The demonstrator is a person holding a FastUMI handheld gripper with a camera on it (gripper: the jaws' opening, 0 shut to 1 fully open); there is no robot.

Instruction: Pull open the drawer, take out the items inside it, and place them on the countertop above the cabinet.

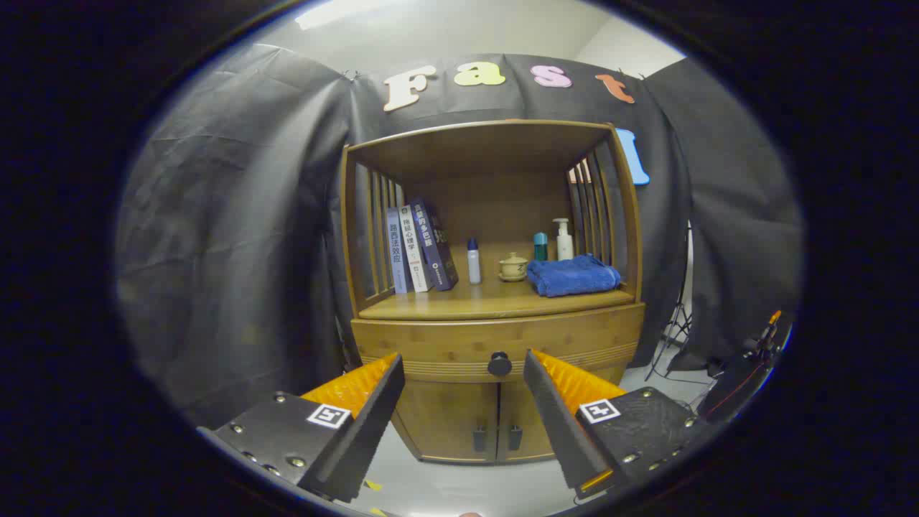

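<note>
A wooden cabinet stands ahead of me, with a closed drawer below its countertop. The drawer's round dark knob lies beyond my fingers, roughly in line with the gap between them. My gripper is open with nothing between its fingers and is some way short of the cabinet. What is inside the drawer is hidden.
On the countertop stand three books at the left, a small bottle, a lidded cup, a folded blue towel, a teal bottle and a pump bottle. Below the drawer are two closed doors. A tripod stands at the right.
</note>
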